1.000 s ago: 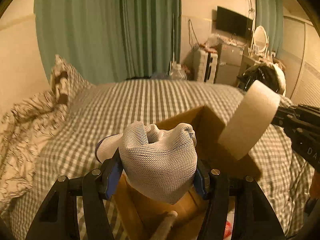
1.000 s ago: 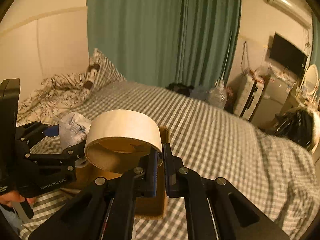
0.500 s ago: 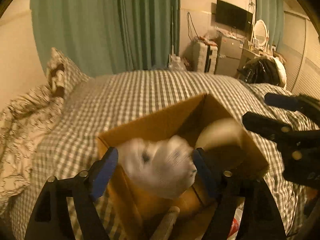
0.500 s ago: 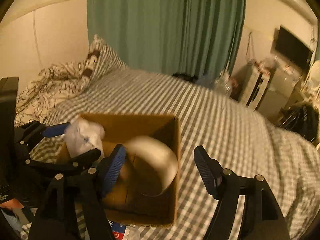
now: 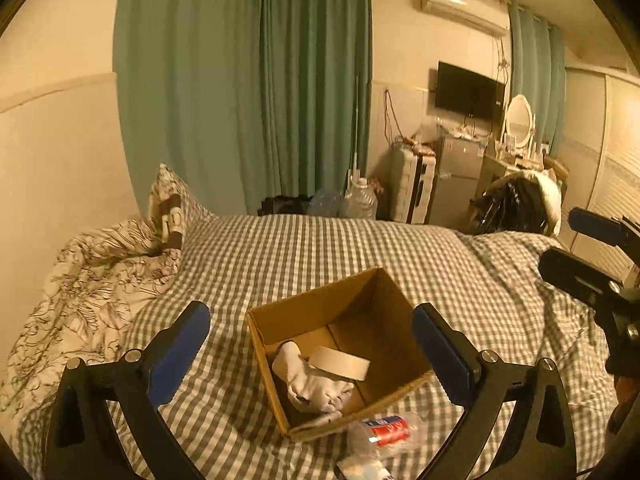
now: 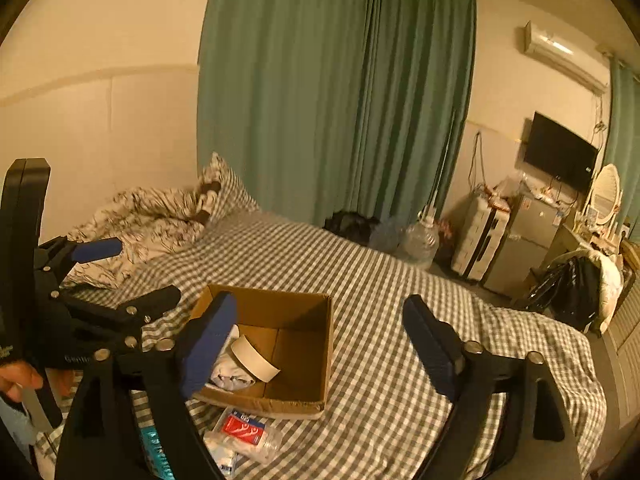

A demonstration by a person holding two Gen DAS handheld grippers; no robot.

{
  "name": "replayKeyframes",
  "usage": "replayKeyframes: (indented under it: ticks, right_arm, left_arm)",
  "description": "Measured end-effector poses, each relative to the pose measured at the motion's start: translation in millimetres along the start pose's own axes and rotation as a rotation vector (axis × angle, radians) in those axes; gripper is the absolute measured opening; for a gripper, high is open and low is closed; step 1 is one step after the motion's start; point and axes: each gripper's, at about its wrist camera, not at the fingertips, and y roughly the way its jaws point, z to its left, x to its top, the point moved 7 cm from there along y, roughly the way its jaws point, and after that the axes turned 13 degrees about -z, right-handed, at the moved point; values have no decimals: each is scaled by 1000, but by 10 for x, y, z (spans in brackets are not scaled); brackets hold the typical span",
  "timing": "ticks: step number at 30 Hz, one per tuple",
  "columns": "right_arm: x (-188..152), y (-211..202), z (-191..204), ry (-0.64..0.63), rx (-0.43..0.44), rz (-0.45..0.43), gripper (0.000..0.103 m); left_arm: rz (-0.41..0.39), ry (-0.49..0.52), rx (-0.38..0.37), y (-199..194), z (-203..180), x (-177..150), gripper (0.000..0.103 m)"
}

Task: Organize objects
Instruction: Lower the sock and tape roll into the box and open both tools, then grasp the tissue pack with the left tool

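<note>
An open cardboard box [image 5: 320,312] [image 6: 304,360] sits on the checked bed. Inside it lie a white mesh glove [image 5: 316,386] [image 6: 232,376] and a beige tape roll [image 5: 340,363] [image 6: 254,358] leaning on the glove. My left gripper [image 5: 310,350] is open and empty, held above and in front of the box. My right gripper [image 6: 320,344] is open and empty, above the box's right side. The left gripper also shows at the left of the right wrist view [image 6: 104,272], and the right gripper at the right edge of the left wrist view [image 5: 588,256].
A clear plastic bottle with a red label [image 5: 380,432] [image 6: 244,436] and other small packets [image 6: 224,456] lie on the bed in front of the box. A crumpled patterned duvet and pillow [image 5: 100,264] lie at the left. Luggage, a fridge and a dresser [image 5: 448,184] stand beyond the bed.
Both grippers opened and let go: the glove and the tape roll dropped into the box. Both grippers then rose and pulled back from the box.
</note>
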Motion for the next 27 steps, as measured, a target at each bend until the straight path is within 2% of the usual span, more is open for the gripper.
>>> replayKeyframes:
  ticks: [5,7,10,14,18,22,25,27]
  right_arm:
    - [16,-501,35,-16,-10,-39,96]
    - [-27,-639,41,-19,-20,-40,102]
    - [-175,-824,75,-13,-20,-33,103]
    - [-547,-923,98,2,-26,2,103]
    - [-1022,-920,104,-3,-83,22,103]
    - [-1596,-819,85,86,-102,47,103]
    - [-1993,-605,104,135,-69,150,103]
    - [-2123,-513,103,116,-94,187,103]
  left_arm:
    - [-29,13,5,-377,-60,-20,103]
    - [-24,9,8,-479,-71,-126,103]
    - [8,-3,1,-565,-101,-376,103]
    - [63,-21,28,-582,-79,-841,103]
    - [119,-16,63,-523,-33,-1324,103]
    - [211,3,92,-378,-4,-1880,103]
    - [293,10,86,-273,-21,-2267,103]
    - [349,20,64,-211,-60,-2505,103]
